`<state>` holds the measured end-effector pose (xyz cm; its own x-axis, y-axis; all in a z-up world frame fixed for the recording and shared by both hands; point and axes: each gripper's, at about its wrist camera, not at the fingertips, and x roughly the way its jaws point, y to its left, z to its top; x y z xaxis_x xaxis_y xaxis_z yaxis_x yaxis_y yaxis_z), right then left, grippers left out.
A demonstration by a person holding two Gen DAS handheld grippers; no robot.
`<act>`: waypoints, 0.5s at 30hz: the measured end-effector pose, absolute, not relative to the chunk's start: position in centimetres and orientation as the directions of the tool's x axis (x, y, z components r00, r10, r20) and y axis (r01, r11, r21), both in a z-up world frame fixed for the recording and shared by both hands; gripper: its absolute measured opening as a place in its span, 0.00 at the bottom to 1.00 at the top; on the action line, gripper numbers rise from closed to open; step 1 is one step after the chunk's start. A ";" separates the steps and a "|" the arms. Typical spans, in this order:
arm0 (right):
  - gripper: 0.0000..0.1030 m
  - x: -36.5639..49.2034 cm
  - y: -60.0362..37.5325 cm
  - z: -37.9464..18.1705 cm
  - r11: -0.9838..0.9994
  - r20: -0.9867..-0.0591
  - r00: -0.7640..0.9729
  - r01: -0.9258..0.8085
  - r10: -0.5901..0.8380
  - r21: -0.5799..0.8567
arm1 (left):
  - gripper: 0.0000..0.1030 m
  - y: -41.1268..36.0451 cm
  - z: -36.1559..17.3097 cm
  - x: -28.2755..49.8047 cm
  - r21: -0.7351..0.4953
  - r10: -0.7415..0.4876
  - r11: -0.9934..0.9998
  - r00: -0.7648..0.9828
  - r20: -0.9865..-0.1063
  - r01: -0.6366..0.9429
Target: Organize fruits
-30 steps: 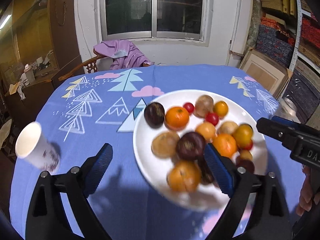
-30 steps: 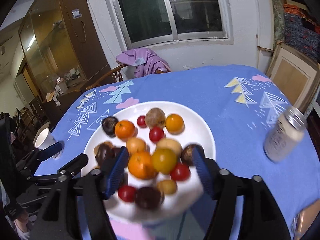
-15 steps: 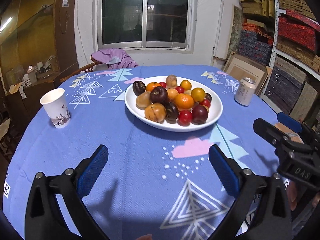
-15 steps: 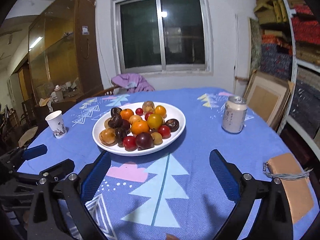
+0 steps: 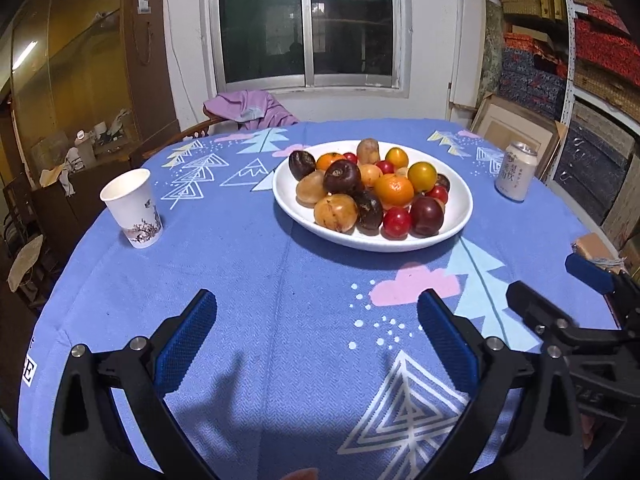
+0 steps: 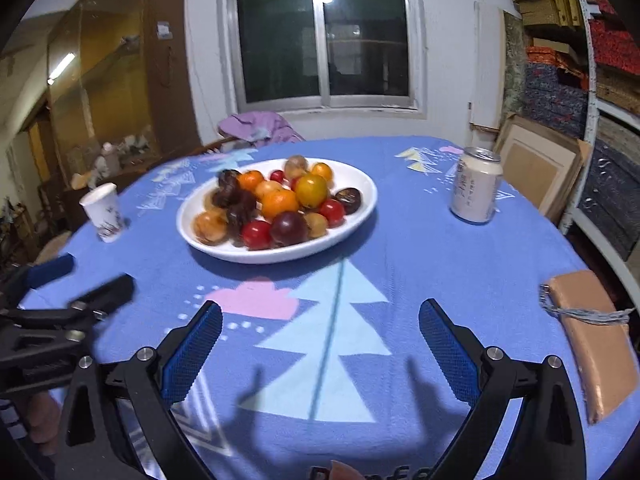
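A white plate [image 5: 460, 204] [image 6: 360, 208] stands mid-table, piled with several fruits: oranges [image 5: 394, 189] [image 6: 280, 203], dark plums [image 5: 426, 215] [image 6: 289, 227], red cherry tomatoes [image 5: 397, 222], a yellow tomato [image 5: 421, 176] [image 6: 311, 190] and tan fruits [image 5: 335, 213]. My left gripper [image 5: 316, 312] hovers over the near tablecloth, well short of the plate, open and empty. My right gripper [image 6: 320, 320] is likewise open and empty near the table's front. Each gripper shows in the other's view, the right gripper [image 5: 560, 292] at the right edge, the left gripper [image 6: 80, 280] at the left edge.
A paper cup [image 5: 132, 208] [image 6: 102, 212] stands left of the plate and a drink can [image 5: 516, 172] [image 6: 476, 186] right of it. A tan pouch [image 6: 592, 332] lies at the table's right edge. A chair with purple cloth [image 5: 248, 110] is behind; shelves [image 5: 592, 80] line the right wall.
Both grippers pulled back from over the plate to the near part of the table, and their jaws spread wider. The fruits stay on the plate.
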<state>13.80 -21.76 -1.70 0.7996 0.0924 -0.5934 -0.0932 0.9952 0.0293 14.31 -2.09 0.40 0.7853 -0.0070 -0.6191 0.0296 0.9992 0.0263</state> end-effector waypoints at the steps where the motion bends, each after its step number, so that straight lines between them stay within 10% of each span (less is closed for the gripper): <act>1: 0.97 13.9 -21.8 -1.9 0.997 -0.603 0.794 -0.080 0.074 0.017 | 0.96 -2.2 0.5 14.1 0.021 -0.019 0.999 0.792 -0.611 0.040; 15: 0.97 13.3 -21.5 -1.6 0.995 -0.577 0.812 -0.096 0.084 0.010 | 0.96 -2.8 1.4 13.2 0.055 0.001 0.998 0.820 -0.573 0.037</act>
<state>13.32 -21.55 -1.56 0.8122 0.0838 -0.5773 -0.0956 0.9954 0.0101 13.17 -2.78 1.36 0.8198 0.0011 -0.5726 0.0371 0.9978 0.0550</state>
